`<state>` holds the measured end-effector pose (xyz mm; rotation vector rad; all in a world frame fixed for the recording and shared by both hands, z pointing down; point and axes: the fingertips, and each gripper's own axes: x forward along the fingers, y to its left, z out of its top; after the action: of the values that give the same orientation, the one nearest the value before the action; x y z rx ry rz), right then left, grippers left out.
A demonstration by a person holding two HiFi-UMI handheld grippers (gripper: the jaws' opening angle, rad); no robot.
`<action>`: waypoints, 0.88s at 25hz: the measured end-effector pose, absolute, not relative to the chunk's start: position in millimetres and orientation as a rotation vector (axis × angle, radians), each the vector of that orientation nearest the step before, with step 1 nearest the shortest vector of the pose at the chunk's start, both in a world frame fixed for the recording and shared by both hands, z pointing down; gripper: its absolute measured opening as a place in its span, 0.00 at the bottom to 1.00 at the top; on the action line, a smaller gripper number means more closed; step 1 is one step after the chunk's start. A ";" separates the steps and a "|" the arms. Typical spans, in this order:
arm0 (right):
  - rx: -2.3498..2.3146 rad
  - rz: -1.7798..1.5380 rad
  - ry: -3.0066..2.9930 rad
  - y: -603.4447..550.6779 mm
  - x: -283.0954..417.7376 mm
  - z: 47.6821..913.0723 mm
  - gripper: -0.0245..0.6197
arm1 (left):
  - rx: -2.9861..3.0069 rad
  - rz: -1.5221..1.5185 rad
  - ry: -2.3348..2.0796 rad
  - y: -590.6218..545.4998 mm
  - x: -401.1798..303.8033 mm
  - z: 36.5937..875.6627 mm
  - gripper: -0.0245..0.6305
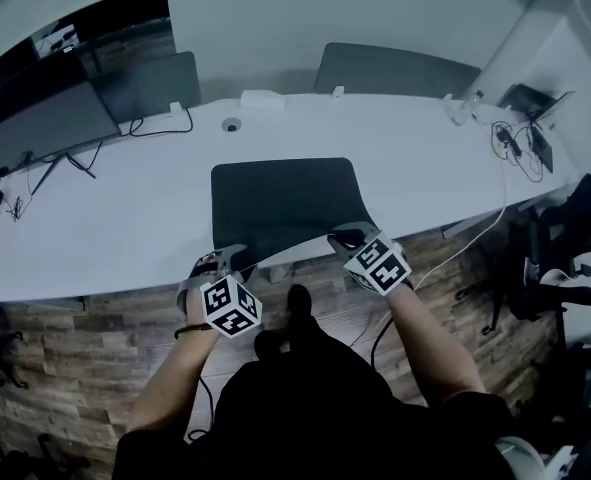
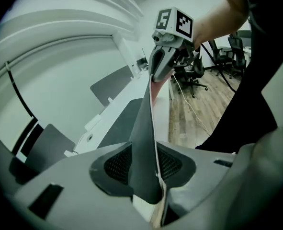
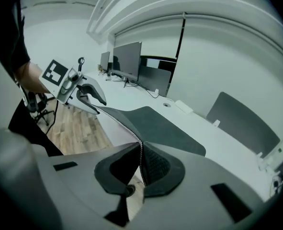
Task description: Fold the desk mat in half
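A dark grey desk mat (image 1: 280, 203) lies on the white desk (image 1: 125, 218), its near edge raised off the desk's front edge and sagging between my two grippers. My left gripper (image 1: 227, 258) is shut on the mat's near left corner. In the left gripper view the mat (image 2: 143, 128) rises as a wedge out of my left gripper (image 2: 148, 176) towards my right gripper (image 2: 163, 63). My right gripper (image 1: 343, 238) is shut on the near right corner. The right gripper view shows my right gripper (image 3: 140, 169) pinching the thin mat (image 3: 155, 126), with my left gripper (image 3: 91, 97) at the far corner.
Monitors (image 1: 45, 118) and cables stand at the desk's back left. A white power box (image 1: 263, 99) and a grommet (image 1: 232, 125) sit behind the mat. Chargers and cables (image 1: 515, 143) lie at the right end. Office chairs (image 1: 565, 248) stand on the wooden floor to the right.
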<state>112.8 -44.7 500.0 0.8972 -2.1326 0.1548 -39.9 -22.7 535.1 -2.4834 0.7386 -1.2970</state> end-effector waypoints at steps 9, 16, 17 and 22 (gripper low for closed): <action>0.779 0.167 -2.104 -30.4 125.8 506.2 0.07 | -2.722 -1.195 0.743 -26.5 -65.5 521.7 0.07; 0.721 0.143 -2.070 -55.8 133.0 526.9 0.08 | -2.865 -1.170 0.794 -55.5 -60.9 530.7 0.07; 0.708 0.123 -2.059 -62.8 133.4 528.4 0.08 | -2.860 -1.178 0.801 -61.9 -59.7 531.5 0.07; 0.648 0.009 -2.016 -108.7 133.7 530.0 0.10 | -2.852 -1.200 0.880 -105.6 -57.9 533.2 0.07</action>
<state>133.7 -108.7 530.0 0.6482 -2.0162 0.0087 -57.9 -105.6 533.2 -2.8516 0.8795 -1.1998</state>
